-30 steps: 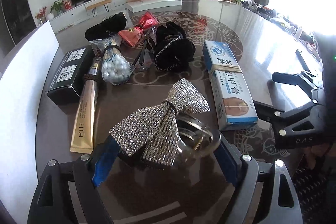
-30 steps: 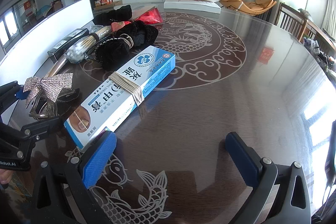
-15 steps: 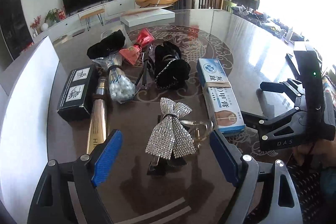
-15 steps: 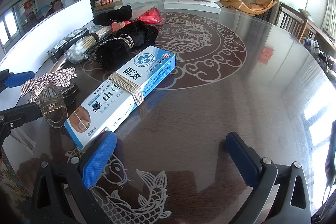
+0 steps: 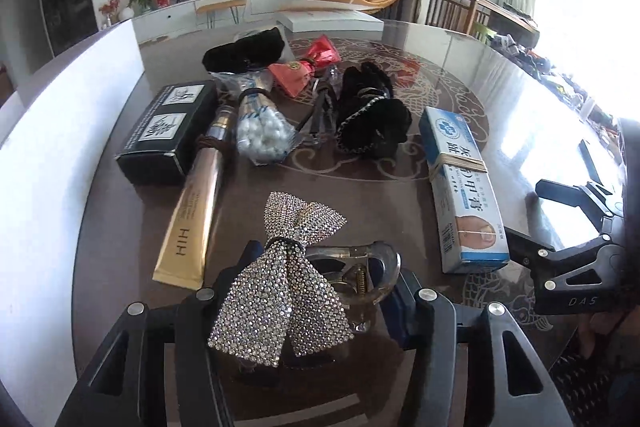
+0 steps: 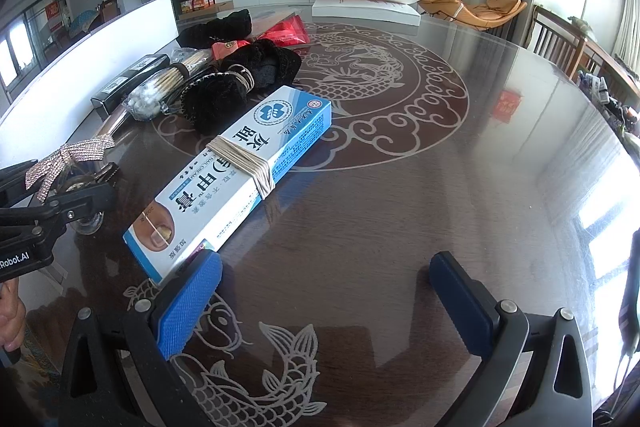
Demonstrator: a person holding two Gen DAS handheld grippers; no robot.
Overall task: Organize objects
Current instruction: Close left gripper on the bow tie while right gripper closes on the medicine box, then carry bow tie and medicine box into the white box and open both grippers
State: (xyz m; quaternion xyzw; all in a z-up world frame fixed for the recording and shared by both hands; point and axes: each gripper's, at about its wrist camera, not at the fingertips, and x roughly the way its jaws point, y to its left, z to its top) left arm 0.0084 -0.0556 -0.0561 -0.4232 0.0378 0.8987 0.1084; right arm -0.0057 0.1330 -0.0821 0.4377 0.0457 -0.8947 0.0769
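A rhinestone bow hair clip (image 5: pixel 284 291) with a clear plastic claw lies between the fingers of my left gripper (image 5: pixel 324 279). Its jaws are closing, and the blue pads touch the clip on both sides. The right wrist view shows the same clip (image 6: pixel 68 155) at the far left, in the black left gripper (image 6: pixel 60 203). My right gripper (image 6: pixel 324 303) stands open just above the table with nothing between its pads. Its left pad sits at the near end of a blue and white ointment box (image 6: pixel 240 167) bound with rubber bands.
Further back on the dark patterned table (image 5: pixel 400 187) lie a gold tube (image 5: pixel 192 215), a black box (image 5: pixel 164 131), a cotton swab bag (image 5: pixel 260 131), black hair accessories (image 5: pixel 372 123) and a red packet (image 5: pixel 304 67). A white board (image 5: pixel 48 147) stands along the left.
A second ago the clip sat between wide jaws. Half a second ago it lay free on the table ahead of the open left gripper. Now the jaws have closed in around it. The right gripper has not moved.
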